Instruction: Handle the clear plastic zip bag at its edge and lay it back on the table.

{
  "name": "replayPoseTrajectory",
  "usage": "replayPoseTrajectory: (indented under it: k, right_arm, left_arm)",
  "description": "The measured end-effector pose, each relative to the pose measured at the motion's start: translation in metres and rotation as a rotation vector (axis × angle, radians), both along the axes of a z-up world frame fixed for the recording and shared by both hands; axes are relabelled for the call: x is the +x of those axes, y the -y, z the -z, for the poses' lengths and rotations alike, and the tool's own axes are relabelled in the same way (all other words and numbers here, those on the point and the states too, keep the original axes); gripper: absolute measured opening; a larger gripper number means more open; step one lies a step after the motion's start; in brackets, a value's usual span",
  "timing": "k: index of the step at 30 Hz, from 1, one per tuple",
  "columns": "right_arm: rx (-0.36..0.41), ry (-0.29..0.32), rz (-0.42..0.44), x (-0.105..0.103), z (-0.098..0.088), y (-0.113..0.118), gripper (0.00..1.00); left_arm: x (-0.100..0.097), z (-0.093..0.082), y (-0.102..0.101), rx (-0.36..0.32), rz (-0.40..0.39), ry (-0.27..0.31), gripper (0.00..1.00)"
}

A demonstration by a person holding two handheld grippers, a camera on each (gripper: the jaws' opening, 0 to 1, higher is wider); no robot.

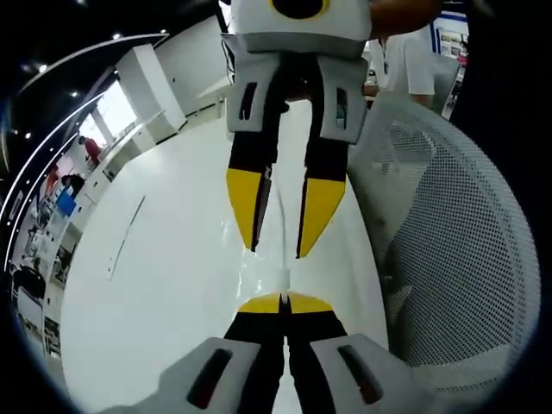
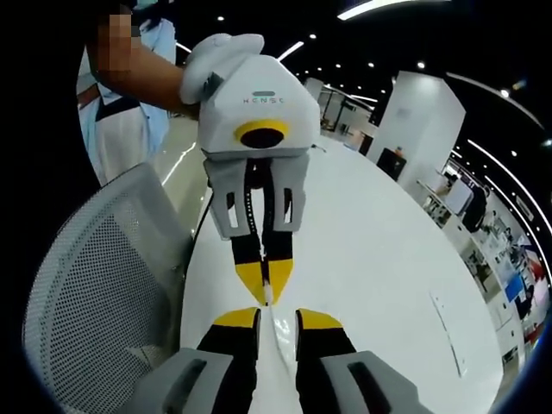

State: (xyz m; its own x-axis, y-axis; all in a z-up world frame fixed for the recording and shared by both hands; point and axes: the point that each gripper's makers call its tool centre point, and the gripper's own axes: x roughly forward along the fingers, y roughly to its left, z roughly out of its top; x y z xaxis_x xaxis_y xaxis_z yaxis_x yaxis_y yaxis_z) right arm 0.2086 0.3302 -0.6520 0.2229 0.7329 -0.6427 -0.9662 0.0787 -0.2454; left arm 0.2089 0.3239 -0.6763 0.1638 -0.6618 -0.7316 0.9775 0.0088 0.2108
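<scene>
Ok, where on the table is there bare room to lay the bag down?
The wide table on the side away from the mesh chair is bare, out to a thin flat strip. It is crowded in the middle, where the left gripper and right gripper meet at the bag; the chair-side margin looks narrow.

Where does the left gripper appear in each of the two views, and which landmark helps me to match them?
Left gripper view: the left gripper rises at the bottom centre, its jaws closed together.
Right gripper view: it comes down from the top centre, yellow tips pointing downward.
Shared landmark: the white mesh chair, on the right in the left gripper view and at the lower left in the right gripper view.
</scene>
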Motion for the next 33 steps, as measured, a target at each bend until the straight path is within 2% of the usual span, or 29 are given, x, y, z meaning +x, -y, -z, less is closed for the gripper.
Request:
replayPoseTrajectory:
  k: [21, 33]
  right_arm:
    - [-0.044, 0.032, -0.058, -0.003, 0.004, -0.01, 0.06]
    - [-0.091, 0.036, -0.082, -0.006, 0.012, -0.011, 0.02]
  left_arm:
    - [0.0, 0.002, 0.007, 0.036, 0.012, -0.01, 0.0]
    - [-0.002, 0.004, 0.012, 0.053, 0.031, -0.03, 0.0]
